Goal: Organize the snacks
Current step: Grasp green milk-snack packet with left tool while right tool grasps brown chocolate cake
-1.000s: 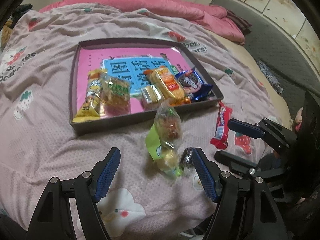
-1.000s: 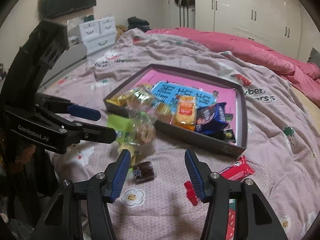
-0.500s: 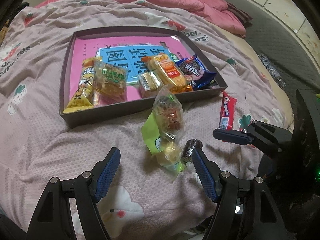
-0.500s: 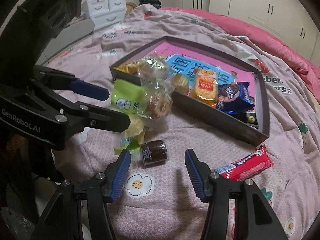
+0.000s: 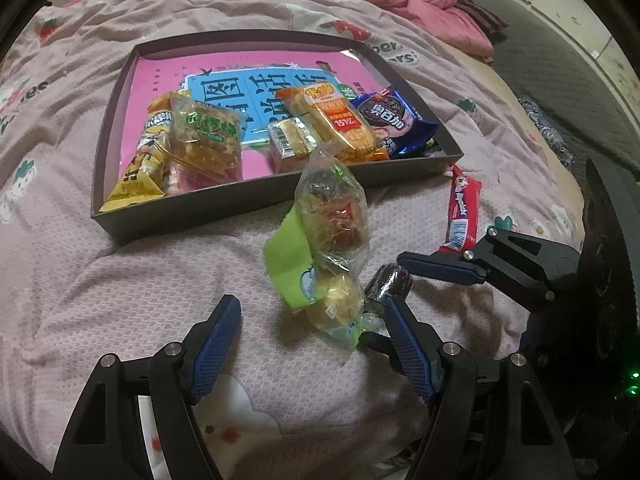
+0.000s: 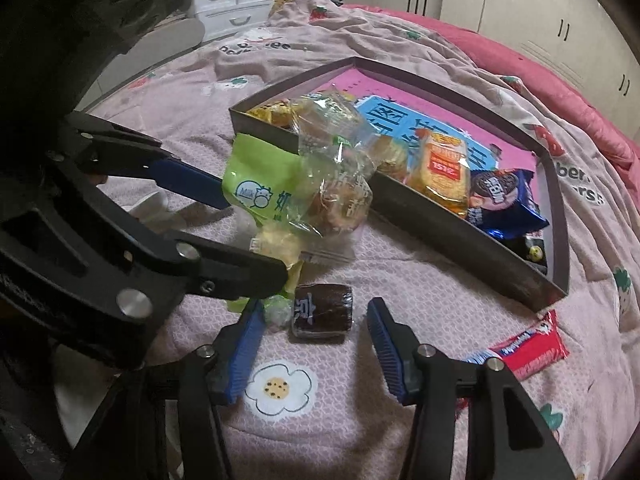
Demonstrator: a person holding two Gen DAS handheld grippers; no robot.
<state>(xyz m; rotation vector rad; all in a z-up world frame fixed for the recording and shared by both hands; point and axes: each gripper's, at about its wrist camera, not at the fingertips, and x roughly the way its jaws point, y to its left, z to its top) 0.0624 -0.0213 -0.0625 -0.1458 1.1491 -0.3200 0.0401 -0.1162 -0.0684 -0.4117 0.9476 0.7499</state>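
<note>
Right gripper (image 6: 316,330) is lowered over the dark brown snack (image 6: 322,311), which sits between its blue pads on the bedspread (image 6: 400,280). Jaws have just been closing, but a gap is seen on both sides, so nothing is pinched yet. The straddle looks deliberate: one pad per side, ready for a squeeze across the short width.

Left gripper (image 5: 312,344) is spread wide, nothing held. Ahead of its tips and between them lies the clear bag of pastries (image 5: 332,216) stacked on the green pack (image 5: 290,258) and a yellow bun pack (image 5: 334,306). Its right finger sits just beside the brown snack (crowded spot, both tools converge here), so a clash of fingers is judged the main risk.

Further ahead of both tools, the dark tray (image 5: 240,196) already holds a row of packs along its near wall: a yellow cone-shaped pack (image 5: 144,164), a green-label biscuit pack (image 5: 206,146), a small gold pack (image 5: 292,144), an orange pack (image 5: 340,120), a blue cookie pack (image 5: 394,120). The far half of the tray is bare, presumably left for the rest.

The red candy bar (image 6: 524,348) lies off to the right of the right gripper, outside the tray, untouched.

Judged progress: roughly half sorted; four or five items remain on the bedspread.
</note>
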